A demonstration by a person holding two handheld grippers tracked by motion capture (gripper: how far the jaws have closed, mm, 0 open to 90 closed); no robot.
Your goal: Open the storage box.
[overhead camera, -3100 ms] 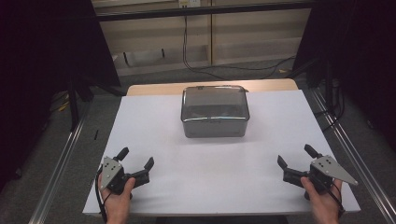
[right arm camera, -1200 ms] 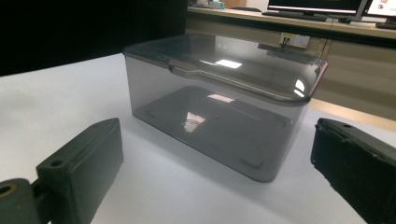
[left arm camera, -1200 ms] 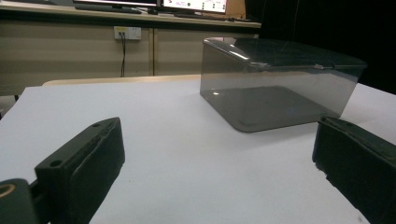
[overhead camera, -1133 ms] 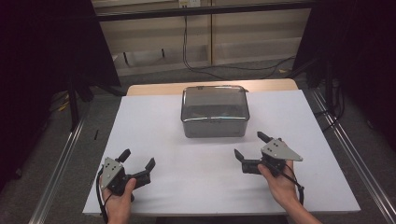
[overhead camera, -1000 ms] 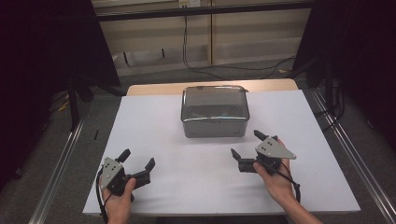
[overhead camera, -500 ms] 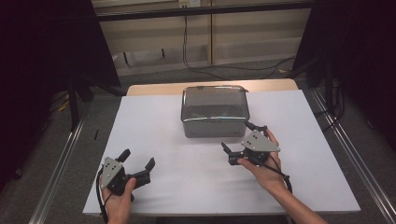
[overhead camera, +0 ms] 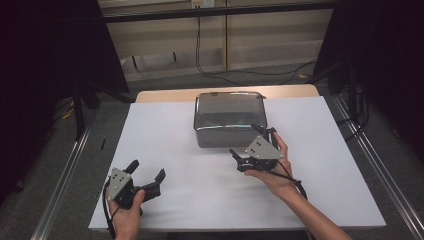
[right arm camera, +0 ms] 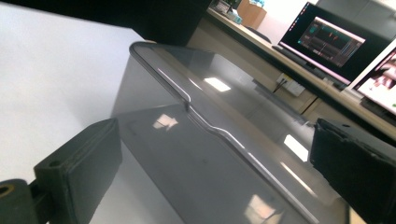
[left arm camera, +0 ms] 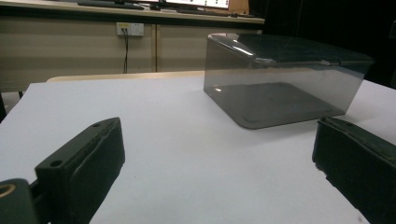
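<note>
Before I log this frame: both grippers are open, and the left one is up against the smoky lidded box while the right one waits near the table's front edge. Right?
Sides are swapped. In the high view the right gripper is at the box; the left gripper waits near the table's front edge. Both are open.

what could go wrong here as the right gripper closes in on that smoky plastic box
1. The right gripper comes at the box tilted, jaws open near its front right corner; the smooth, glossy wall could slip out of a pinch.
2. The box sits loose on the white table, so a nudge may slide it away.
3. The left gripper rests far off, unable to steady it.
</note>
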